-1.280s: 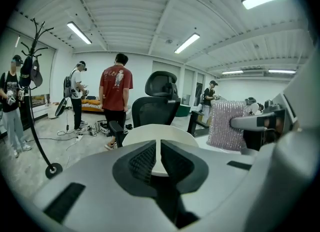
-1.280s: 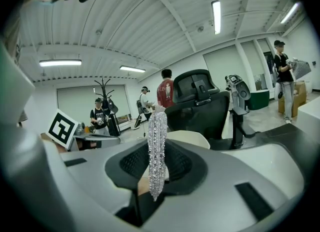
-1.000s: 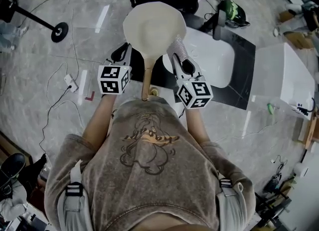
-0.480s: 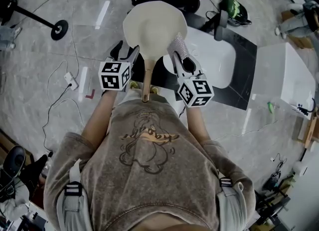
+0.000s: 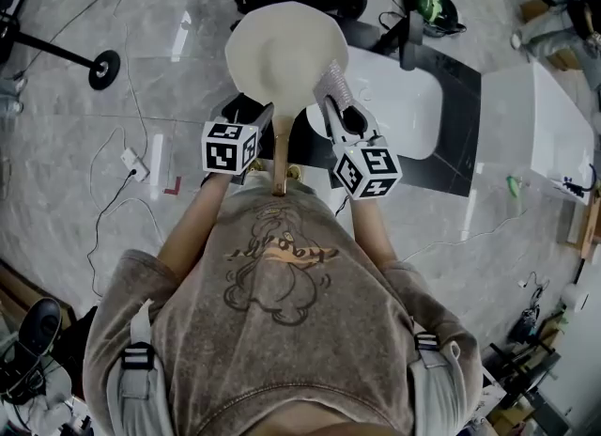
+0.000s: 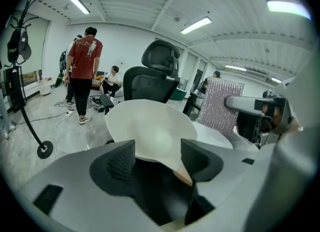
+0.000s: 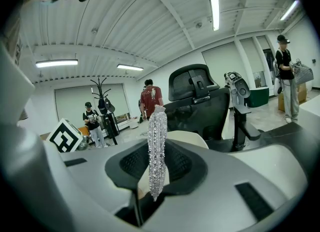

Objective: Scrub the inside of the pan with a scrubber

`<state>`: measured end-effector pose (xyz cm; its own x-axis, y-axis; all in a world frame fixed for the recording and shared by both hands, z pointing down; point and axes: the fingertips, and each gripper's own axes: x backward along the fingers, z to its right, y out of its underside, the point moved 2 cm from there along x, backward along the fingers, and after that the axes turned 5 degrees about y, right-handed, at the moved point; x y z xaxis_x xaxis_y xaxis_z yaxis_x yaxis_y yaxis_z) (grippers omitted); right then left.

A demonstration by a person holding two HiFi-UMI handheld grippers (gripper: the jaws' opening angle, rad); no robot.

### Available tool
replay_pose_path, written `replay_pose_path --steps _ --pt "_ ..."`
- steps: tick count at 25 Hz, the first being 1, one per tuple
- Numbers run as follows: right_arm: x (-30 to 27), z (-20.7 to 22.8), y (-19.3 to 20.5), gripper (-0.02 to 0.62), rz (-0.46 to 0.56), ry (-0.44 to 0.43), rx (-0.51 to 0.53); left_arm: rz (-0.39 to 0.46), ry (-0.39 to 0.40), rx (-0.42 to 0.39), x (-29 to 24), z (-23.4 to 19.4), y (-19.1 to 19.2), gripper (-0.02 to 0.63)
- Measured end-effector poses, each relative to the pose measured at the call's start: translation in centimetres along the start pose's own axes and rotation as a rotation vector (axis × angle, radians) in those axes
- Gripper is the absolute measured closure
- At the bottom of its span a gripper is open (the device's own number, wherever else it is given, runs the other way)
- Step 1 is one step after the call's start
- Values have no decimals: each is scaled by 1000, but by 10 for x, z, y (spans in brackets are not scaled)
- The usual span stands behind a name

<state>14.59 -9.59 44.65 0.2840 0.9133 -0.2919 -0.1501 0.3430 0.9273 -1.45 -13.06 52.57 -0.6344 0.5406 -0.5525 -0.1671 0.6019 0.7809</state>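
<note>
Cream pan (image 5: 282, 49) sat between both tools, wooden handle (image 5: 280, 147) toward person. Handle lay between left tool's (image 5: 255, 113) wide-spread jaws, just been opening; contact unclear. Right tool (image 5: 336, 110) pinched silver scrubber (image 5: 336, 82) upright beside pan rim, near white surface (image 5: 404, 115).

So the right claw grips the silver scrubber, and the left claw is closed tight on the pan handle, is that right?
Not quite. The left claw is open: its jaws have just been opening and stand apart, with the pan handle in the gap, as the left gripper view shows. The right claw does grip the silver scrubber.
</note>
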Motion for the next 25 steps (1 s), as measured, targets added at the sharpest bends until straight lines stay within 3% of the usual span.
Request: replay_pose_path --steps 9,15,19,25 --pt "-13 -4 2 511 -6 4 4 -61 -118 81 -23 -51 17 324" --pt "-17 -8 5 511 -24 -1 9 -71 -130 126 -38 -70 14 327" --pt "-19 -4 10 511 -41 2 12 -87 -127 123 -45 -75 10 382" --pt "-25 -2 17 511 -73 -12 27 -98 -128 160 -45 -80 11 415"
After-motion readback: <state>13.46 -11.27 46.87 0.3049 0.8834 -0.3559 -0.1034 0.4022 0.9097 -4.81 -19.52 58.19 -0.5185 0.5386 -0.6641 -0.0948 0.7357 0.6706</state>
